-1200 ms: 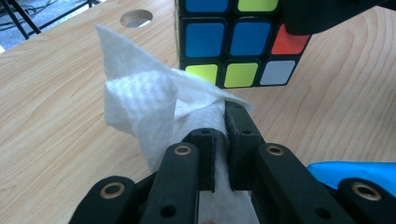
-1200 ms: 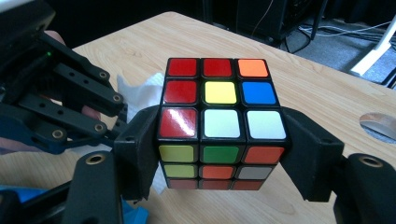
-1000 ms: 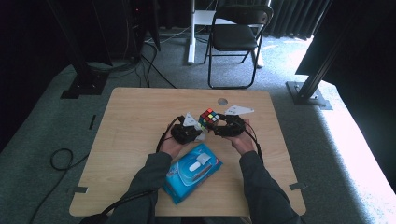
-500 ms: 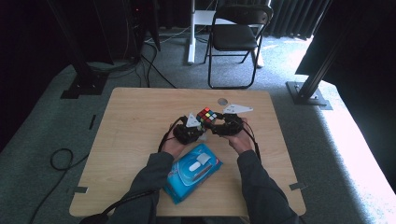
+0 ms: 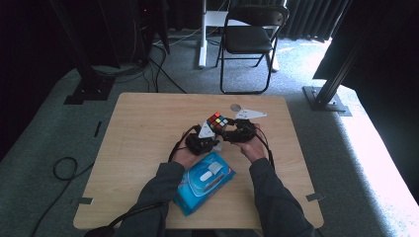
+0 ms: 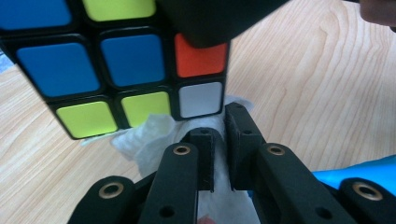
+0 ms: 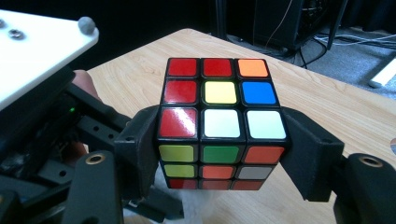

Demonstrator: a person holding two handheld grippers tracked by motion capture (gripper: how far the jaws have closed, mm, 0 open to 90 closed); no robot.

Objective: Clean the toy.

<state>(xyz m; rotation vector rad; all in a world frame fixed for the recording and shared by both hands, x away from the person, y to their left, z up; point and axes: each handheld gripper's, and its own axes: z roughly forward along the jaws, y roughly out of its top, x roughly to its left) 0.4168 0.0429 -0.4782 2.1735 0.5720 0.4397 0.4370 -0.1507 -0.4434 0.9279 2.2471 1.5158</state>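
Note:
A scrambled puzzle cube (image 7: pixel 222 105) is held above the table with my right gripper (image 7: pixel 223 130) shut on it, one jaw on each side. In the high view the cube (image 5: pixel 216 121) sits between the two hands at mid table. My left gripper (image 6: pixel 219 130) is shut on a crumpled white tissue (image 6: pixel 147 135), its tips right under the cube's lower corner (image 6: pixel 201 98). The tissue looks to touch the cube's underside. In the high view the left gripper (image 5: pixel 210 140) is just left of the right gripper (image 5: pixel 231 132).
A blue pack of wipes (image 5: pixel 205 181) lies on the wooden table (image 5: pixel 138 128) close to the person's forearms. A small grey disc (image 5: pixel 235 107) rests beyond the hands. A folding chair (image 5: pixel 249 39) and stand bases are on the floor behind the table.

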